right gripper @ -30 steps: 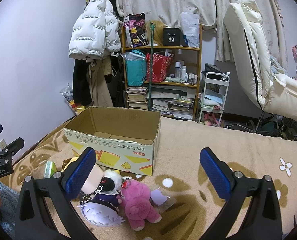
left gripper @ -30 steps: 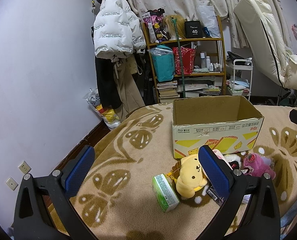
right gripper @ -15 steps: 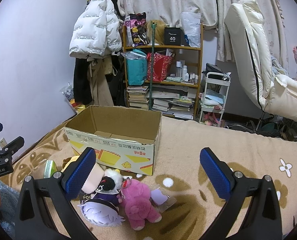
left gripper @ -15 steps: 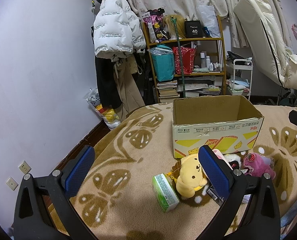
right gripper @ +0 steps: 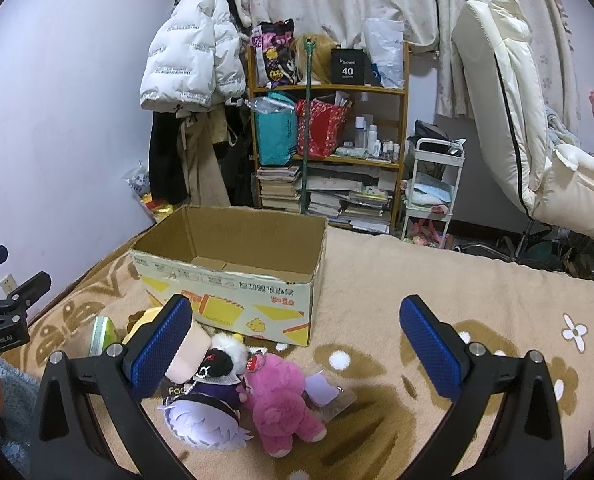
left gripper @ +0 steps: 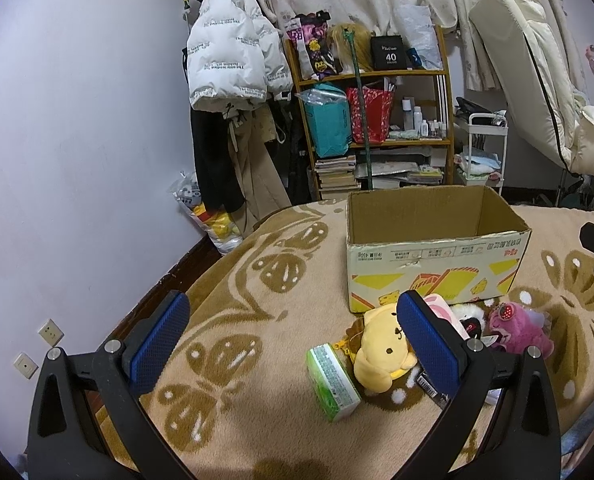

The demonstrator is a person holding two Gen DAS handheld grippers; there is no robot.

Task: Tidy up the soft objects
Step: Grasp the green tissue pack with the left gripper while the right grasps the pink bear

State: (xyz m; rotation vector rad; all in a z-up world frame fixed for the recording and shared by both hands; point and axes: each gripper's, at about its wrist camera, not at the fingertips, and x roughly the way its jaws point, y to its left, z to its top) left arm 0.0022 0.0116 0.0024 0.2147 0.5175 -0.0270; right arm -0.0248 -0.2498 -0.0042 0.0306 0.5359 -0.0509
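An open cardboard box [left gripper: 437,256] [right gripper: 233,280] stands on the patterned blanket, and I see nothing inside it. In front of it lies a cluster of soft toys: a yellow dog plush [left gripper: 381,348], a pink bear plush [left gripper: 517,330] [right gripper: 281,396], a purple-haired doll [right gripper: 209,408], and a green tissue pack [left gripper: 331,380] [right gripper: 103,334]. My left gripper [left gripper: 293,344] is open, hovering before the yellow plush and the pack. My right gripper [right gripper: 297,352] is open above the pink bear, holding nothing.
The blanket [right gripper: 437,280] spreads wide to the right of the box. Behind stand a cluttered wooden shelf [right gripper: 329,136], hanging coats [left gripper: 233,80] and a cream recliner [right gripper: 529,140]. The bed's left edge drops to the floor by the wall [left gripper: 77,160].
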